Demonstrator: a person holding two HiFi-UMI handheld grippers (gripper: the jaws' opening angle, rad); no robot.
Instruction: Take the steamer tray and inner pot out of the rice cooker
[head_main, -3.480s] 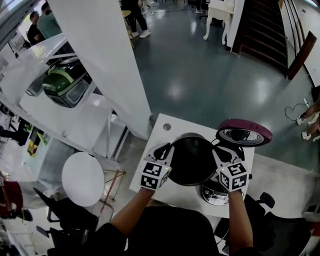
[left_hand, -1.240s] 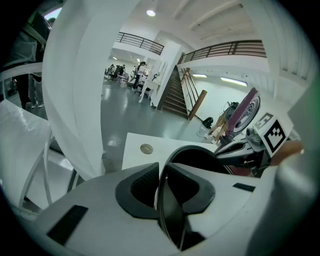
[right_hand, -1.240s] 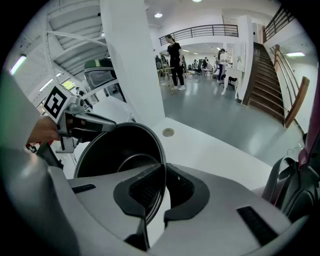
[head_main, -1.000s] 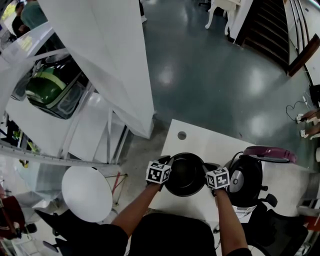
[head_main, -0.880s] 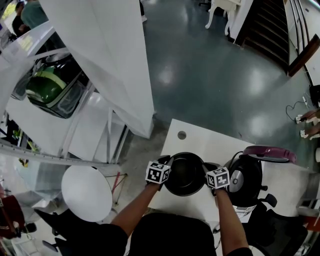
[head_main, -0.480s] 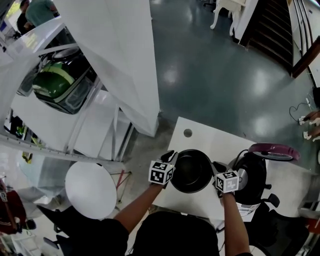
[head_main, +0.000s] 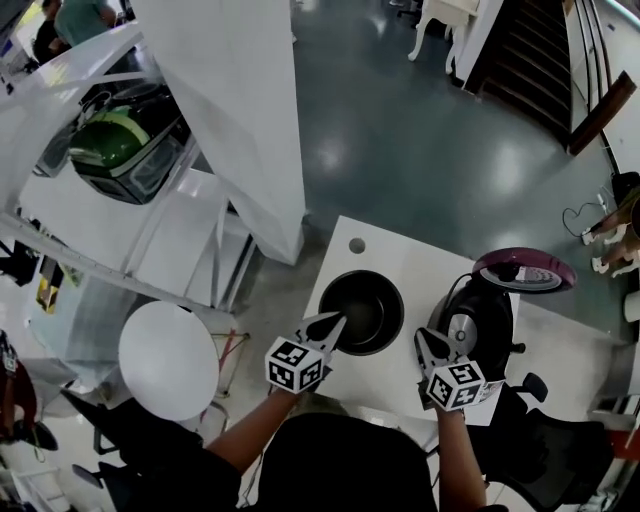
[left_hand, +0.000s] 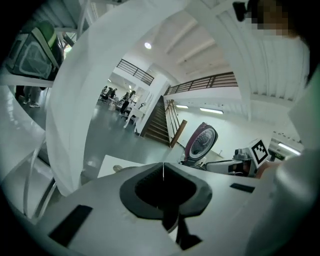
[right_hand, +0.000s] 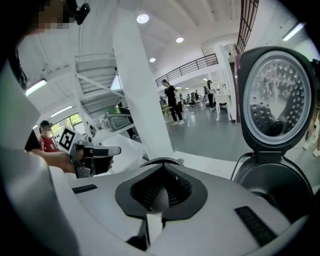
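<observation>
Both claws are up off the inner pot (head_main: 362, 312) vs. half a sec ago, when they flanked its rim. The pot sits alone on the white counter (head_main: 400, 255), upright, just left of the rice cooker (head_main: 480, 322) and not touching it. Pot: round, black inside, thin paler rim, looks empty; interior is too dark for detail. Left claw (head_main: 336, 321) hovers at the pot's near-left edge, tip overlapping the rim in the head view. Its jaws have just been closing and are pressed together w/ nothing btwn them. Right claw (head_main: 424, 342) is near the cooker's front, clear of the pot. It has also just been closing and is pressed together, empty. Cooker lid (head_main: 522, 272) stands open, maroon rim, silvery inner face.
</observation>
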